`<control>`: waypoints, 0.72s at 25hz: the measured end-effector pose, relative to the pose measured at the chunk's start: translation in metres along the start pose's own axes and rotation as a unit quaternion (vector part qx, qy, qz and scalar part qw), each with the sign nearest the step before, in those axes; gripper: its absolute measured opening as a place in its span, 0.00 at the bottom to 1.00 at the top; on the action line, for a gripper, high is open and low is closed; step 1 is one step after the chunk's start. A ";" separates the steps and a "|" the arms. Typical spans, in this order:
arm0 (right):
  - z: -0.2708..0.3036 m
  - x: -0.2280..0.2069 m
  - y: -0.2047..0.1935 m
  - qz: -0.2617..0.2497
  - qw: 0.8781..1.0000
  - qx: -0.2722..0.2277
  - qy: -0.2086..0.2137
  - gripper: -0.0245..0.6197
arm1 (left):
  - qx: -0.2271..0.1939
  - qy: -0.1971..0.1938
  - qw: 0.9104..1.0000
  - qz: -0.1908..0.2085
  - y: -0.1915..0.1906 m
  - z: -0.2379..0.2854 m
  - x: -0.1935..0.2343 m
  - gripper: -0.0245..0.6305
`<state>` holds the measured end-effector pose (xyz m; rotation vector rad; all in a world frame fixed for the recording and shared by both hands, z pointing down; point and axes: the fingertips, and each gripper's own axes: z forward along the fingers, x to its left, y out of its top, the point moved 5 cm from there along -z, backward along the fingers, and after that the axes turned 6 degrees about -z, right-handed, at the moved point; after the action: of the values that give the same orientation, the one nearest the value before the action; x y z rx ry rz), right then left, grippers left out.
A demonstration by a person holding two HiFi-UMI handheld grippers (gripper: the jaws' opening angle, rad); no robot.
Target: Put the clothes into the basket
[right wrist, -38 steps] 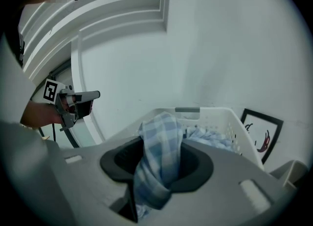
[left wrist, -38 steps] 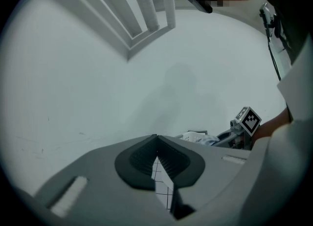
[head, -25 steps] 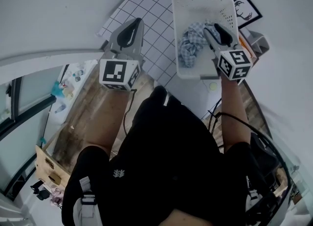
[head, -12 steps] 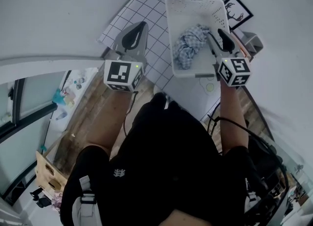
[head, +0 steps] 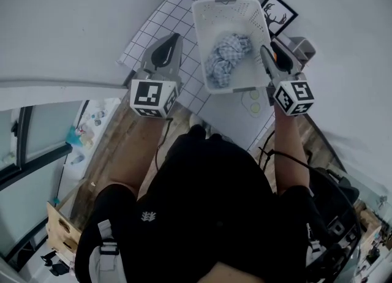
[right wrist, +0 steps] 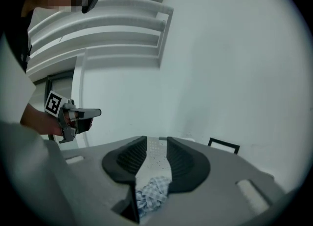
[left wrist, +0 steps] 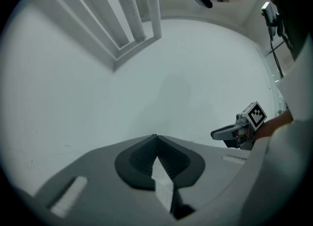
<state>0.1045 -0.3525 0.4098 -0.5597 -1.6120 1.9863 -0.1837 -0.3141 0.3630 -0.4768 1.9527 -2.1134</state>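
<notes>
The white basket [head: 207, 24] stands on the table [head: 73, 18], its left side over the edge of a grid-lined mat [head: 174, 21] and a framed picture [head: 277, 13] just beside its far right corner. Its walls are pierced with small holes. Inside lies one piece of clothing, a blue-and-white checked cloth [head: 225, 57], crumpled into a loose bunch on the basket floor, nearer the person's end than the far end.

The right claw [head: 269, 48] hangs over the basket's right rim, well above the cloth. Its jaws have just been closing, yet a gap remains between them and they grip nothing. In the right gripper view only the basket floor [right wrist: 156, 154] and the cloth [right wrist: 152, 193] show through that gap, far below the right claw [right wrist: 156, 139].

The left claw [head: 171, 41] is held over the mat, left of the basket, with its jaws clenched tip to tip on nothing, as the left gripper view shows [left wrist: 156, 137].
</notes>
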 end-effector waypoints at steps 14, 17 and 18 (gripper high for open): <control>-0.077 -0.004 0.005 -0.012 0.998 -0.041 -0.046 0.06 | -0.010 -0.011 1.000 0.006 0.000 -0.030 -0.042 0.05; -0.088 -0.003 0.001 -0.013 0.998 -0.039 -0.048 0.04 | -0.017 -0.009 1.000 0.008 0.003 -0.036 -0.047 0.05; -0.091 -0.003 -0.001 -0.012 0.998 -0.038 -0.048 0.04 | -0.020 -0.009 1.000 0.009 0.004 -0.038 -0.049 0.05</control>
<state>0.1619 -0.2846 0.3919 -0.4772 -1.7502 1.9674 -0.1529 -0.2611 0.3530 -0.4830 1.9865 -2.0551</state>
